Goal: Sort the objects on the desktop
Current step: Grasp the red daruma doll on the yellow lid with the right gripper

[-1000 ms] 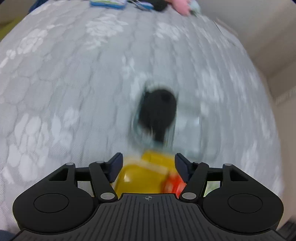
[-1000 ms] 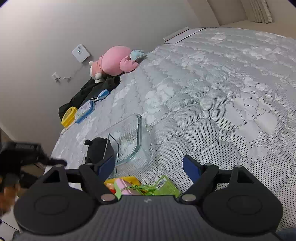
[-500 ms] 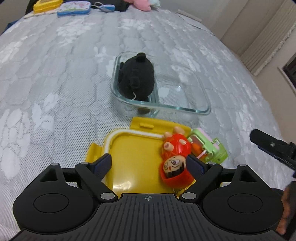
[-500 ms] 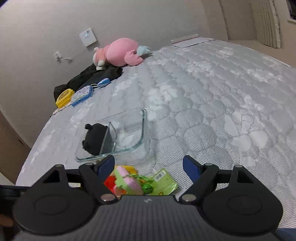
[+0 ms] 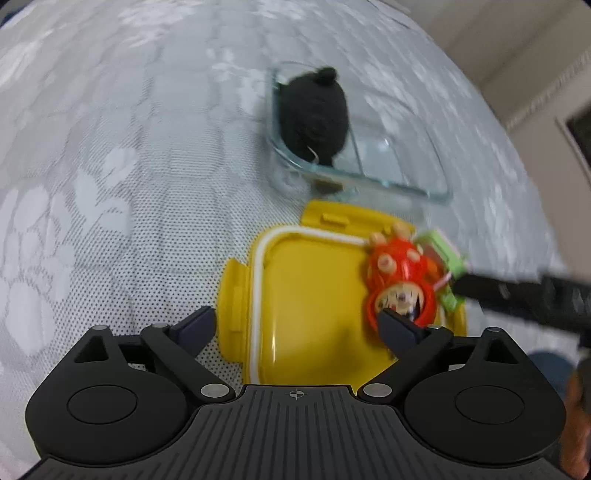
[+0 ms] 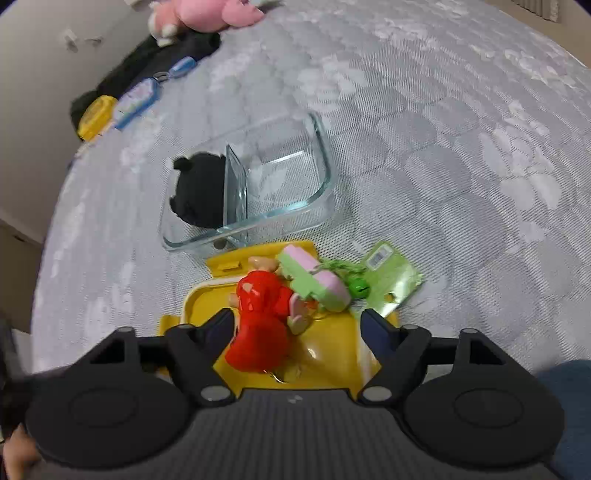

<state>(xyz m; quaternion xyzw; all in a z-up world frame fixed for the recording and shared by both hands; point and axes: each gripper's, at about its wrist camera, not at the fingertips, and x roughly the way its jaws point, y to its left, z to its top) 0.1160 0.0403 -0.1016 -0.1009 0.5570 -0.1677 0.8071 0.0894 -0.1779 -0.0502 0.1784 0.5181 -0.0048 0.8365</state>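
Observation:
A yellow lid (image 5: 314,291) (image 6: 332,347) lies on the grey mattress. On its edge rest a red figurine (image 5: 400,280) (image 6: 264,317) and a pink-and-green toy (image 6: 314,282) (image 5: 445,258) with a green bell and tag (image 6: 391,273). Behind stands a divided glass dish (image 6: 317,162) (image 5: 402,147) with a black plush (image 5: 314,114) (image 6: 199,194) in its left compartment. My left gripper (image 5: 297,325) is open over the lid. My right gripper (image 6: 297,326) is open, the figurine just ahead of its fingers. The right gripper's finger (image 5: 517,295) shows in the left wrist view.
At the mattress's far end lie a pink plush (image 6: 207,14), dark cloth (image 6: 155,62), a small yellow box (image 6: 96,116) and a blue-rimmed case (image 6: 138,98). A wall and curtain border the right side (image 5: 535,66). Open mattress extends to the right of the dish.
Both grippers have dropped lower and closer to the lid and toys. The right gripper has swung in over the figurine, and its finger now reaches into the left wrist view.

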